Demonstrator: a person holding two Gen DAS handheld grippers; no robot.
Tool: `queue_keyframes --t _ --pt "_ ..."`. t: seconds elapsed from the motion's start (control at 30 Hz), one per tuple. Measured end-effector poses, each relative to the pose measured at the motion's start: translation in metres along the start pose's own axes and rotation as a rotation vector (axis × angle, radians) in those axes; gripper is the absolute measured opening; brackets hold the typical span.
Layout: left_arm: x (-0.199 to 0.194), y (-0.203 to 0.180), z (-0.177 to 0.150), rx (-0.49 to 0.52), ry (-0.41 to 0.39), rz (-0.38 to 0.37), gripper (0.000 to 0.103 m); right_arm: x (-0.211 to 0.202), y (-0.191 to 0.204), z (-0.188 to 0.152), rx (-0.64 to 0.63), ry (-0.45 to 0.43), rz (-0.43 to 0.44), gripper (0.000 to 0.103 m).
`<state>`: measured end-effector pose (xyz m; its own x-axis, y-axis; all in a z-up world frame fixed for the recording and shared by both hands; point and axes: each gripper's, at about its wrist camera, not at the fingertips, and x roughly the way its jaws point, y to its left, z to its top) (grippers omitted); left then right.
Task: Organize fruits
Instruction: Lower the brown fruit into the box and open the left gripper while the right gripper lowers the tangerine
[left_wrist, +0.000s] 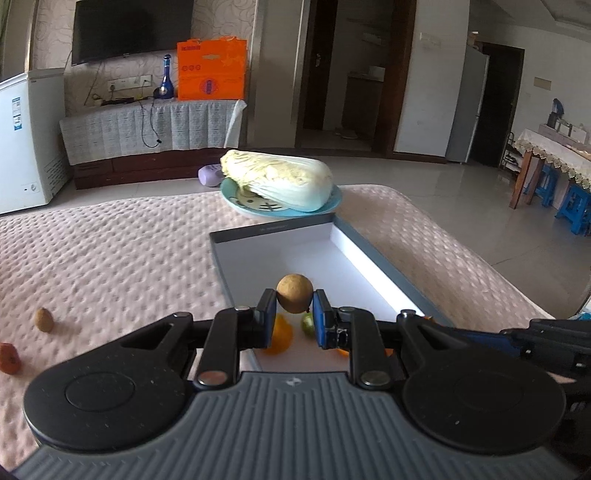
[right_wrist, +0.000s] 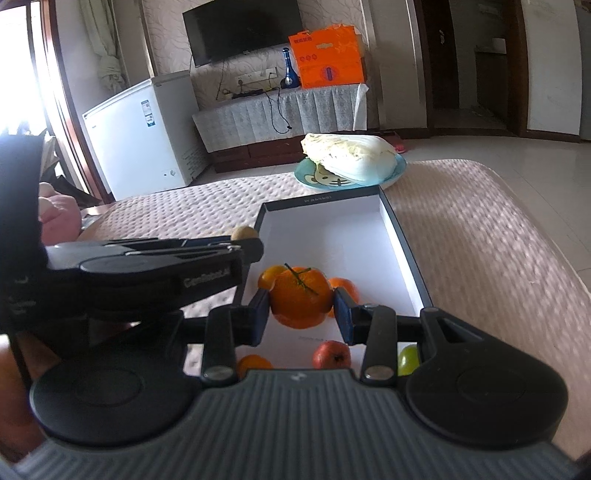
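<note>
My left gripper (left_wrist: 294, 314) is shut on a small brown round fruit (left_wrist: 294, 298) and holds it above the near end of a grey box with a white inside (left_wrist: 343, 266). My right gripper (right_wrist: 301, 314) is shut on an orange with a green stem (right_wrist: 300, 297), held over the same box (right_wrist: 354, 236). In the box lie small oranges (right_wrist: 343, 287), a red fruit (right_wrist: 331, 354) and a green fruit (right_wrist: 408, 359). The left gripper shows in the right wrist view (right_wrist: 236, 243) with the brown fruit at its tip (right_wrist: 242, 232).
A napa cabbage (left_wrist: 277, 179) lies on a blue plate (left_wrist: 280, 212) beyond the box. A brown fruit (left_wrist: 44, 319) and a red-orange piece (left_wrist: 9, 358) lie on the pink quilted cover (left_wrist: 110, 258) at the left. A white freezer (right_wrist: 136, 136) stands behind.
</note>
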<state>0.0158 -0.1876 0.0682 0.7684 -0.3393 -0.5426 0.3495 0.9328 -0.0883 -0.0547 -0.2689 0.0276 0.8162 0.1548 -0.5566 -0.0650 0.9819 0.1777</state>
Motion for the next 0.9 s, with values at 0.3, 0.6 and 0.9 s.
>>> queue_keyframes --t 0.3,0.6,0.9 --pt "0.015 -0.012 0.003 0.005 0.007 -0.034 0.025 0.002 -0.011 -0.001 0.021 0.010 -0.023 0.041" --pt "0.032 -0.016 0.000 0.008 0.037 -0.035 0.025 0.006 -0.011 -0.001 0.024 0.016 -0.024 0.041" --pt "0.031 -0.013 -0.001 -0.007 0.041 -0.059 0.027 0.012 -0.012 -0.001 0.043 0.017 -0.035 0.041"
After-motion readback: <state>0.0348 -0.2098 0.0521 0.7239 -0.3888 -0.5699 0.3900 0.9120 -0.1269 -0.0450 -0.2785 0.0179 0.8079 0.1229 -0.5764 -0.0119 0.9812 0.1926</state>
